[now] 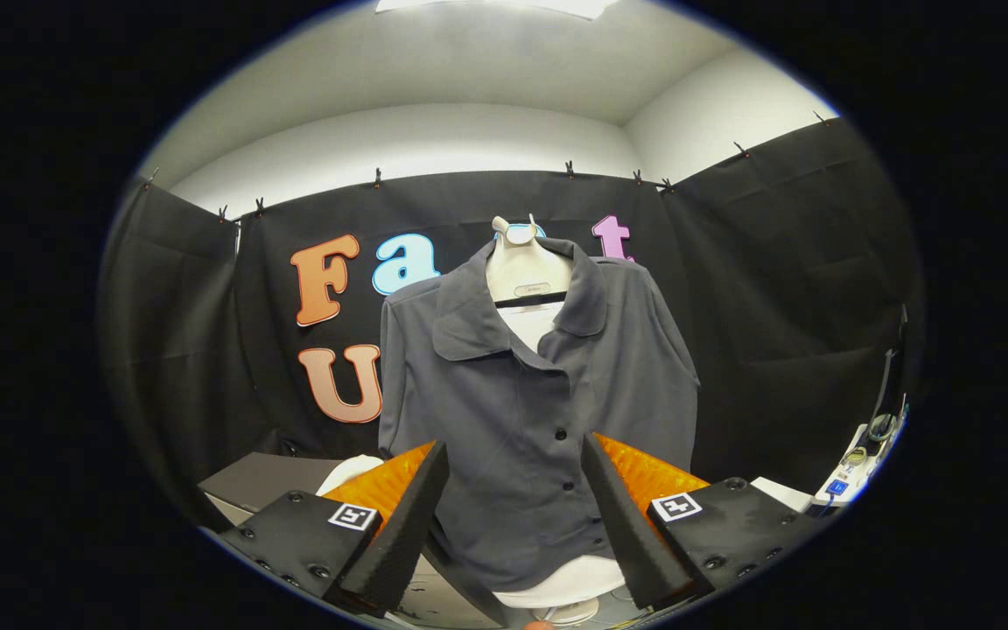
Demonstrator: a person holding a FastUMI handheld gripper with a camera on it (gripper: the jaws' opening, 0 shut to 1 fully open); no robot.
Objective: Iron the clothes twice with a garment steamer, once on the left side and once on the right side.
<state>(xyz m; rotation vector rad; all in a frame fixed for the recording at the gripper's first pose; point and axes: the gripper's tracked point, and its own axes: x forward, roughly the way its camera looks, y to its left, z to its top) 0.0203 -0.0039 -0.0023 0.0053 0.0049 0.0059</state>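
Two fingers of the tool [514, 516] spread, facing shirt [521, 394].

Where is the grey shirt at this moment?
In the gripper view the grey shirt hangs buttoned on a white mannequin against the black cloth wall, straight ahead of the open tool, whose fingers frame its lower front without touching it.
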